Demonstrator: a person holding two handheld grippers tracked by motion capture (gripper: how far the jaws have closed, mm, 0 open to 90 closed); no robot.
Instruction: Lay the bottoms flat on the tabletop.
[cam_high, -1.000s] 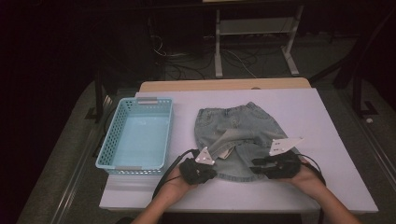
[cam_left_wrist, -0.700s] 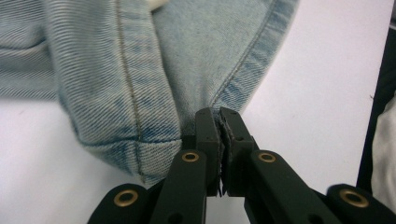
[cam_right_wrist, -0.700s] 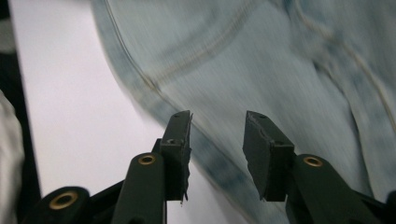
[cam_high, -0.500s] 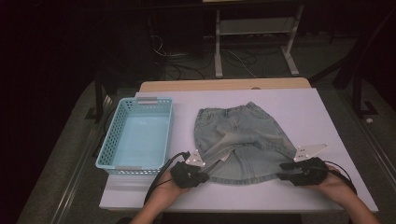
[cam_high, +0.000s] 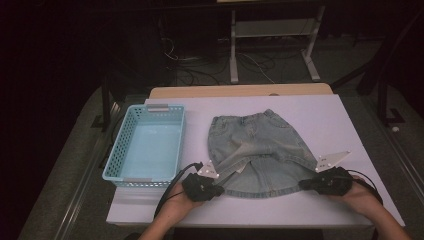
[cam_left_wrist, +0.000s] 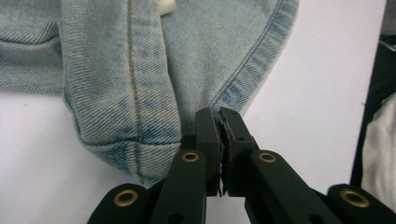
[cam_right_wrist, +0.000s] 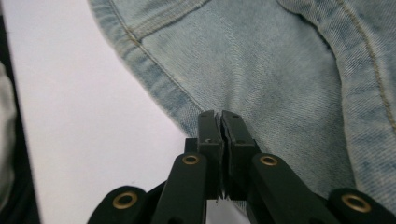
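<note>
A light-blue denim skirt (cam_high: 257, 145) lies flat on the white table (cam_high: 325, 120), waistband away from me. My left gripper (cam_high: 221, 190) is shut on the hem at the skirt's near left corner; in the left gripper view the jaws (cam_left_wrist: 219, 116) pinch the hem edge of the denim (cam_left_wrist: 116, 70). My right gripper (cam_high: 302, 185) is at the near right corner. Its jaws (cam_right_wrist: 219, 116) have just closed and pinch the hem of the denim (cam_right_wrist: 261, 60).
A light-blue plastic basket (cam_high: 116, 170) stands on the table left of the skirt and holds nothing. The table's front edge runs just below both hands. Metal frame legs and cables lie on the dark floor behind the table.
My right gripper has slid rightward along the hem from the skirt's middle to its right corner and shut there. The near hem now lies spread wider. The left gripper has barely moved.
</note>
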